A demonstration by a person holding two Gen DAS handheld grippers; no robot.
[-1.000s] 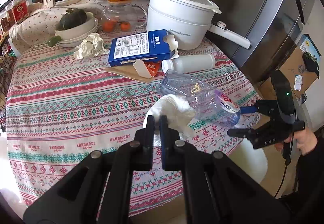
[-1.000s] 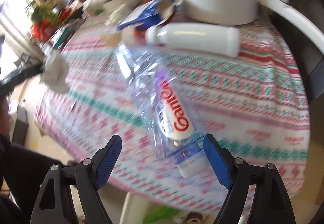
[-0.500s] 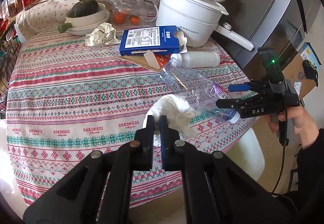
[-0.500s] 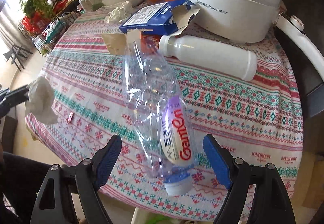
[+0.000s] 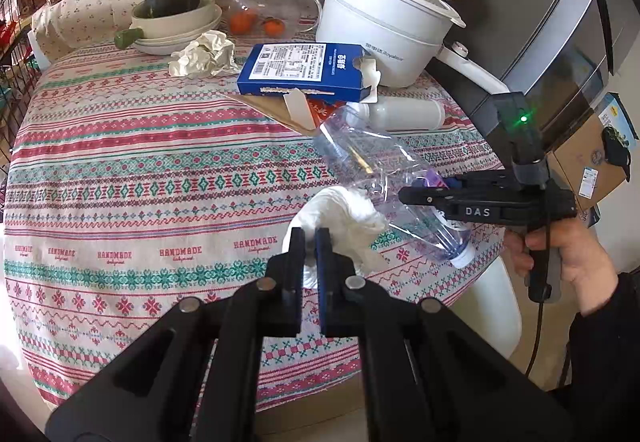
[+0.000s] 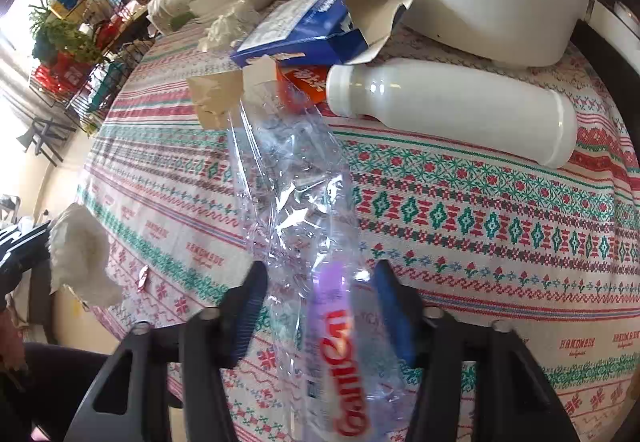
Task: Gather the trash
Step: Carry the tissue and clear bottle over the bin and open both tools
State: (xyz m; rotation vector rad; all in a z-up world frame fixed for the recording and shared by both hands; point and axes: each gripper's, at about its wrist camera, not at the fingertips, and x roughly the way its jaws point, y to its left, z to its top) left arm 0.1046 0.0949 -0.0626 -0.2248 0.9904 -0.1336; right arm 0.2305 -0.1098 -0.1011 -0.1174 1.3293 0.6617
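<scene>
At the bottom of the right wrist view, the crushed clear bottle (image 6: 304, 226) runs out of frame, so its cap end is cut off there; its purple label shows between the blue pads. The right gripper (image 6: 320, 306) stands partly open with a pad close on either side of the bottle's label end, but contact cannot be told. In the left wrist view the same bottle (image 5: 384, 178) lies at centre right on the patterned counter (image 5: 140, 182), its neck half hidden behind the right gripper (image 5: 424, 190). At lower centre the left gripper (image 5: 309, 242) is clamped nearly closed on a white tissue wad (image 5: 340, 214), which covers part of the bottle. Behind, toward upper centre, lie a white bottle (image 5: 400, 114), a blue carton (image 5: 304, 72) and crumpled paper (image 5: 202, 56).
</scene>
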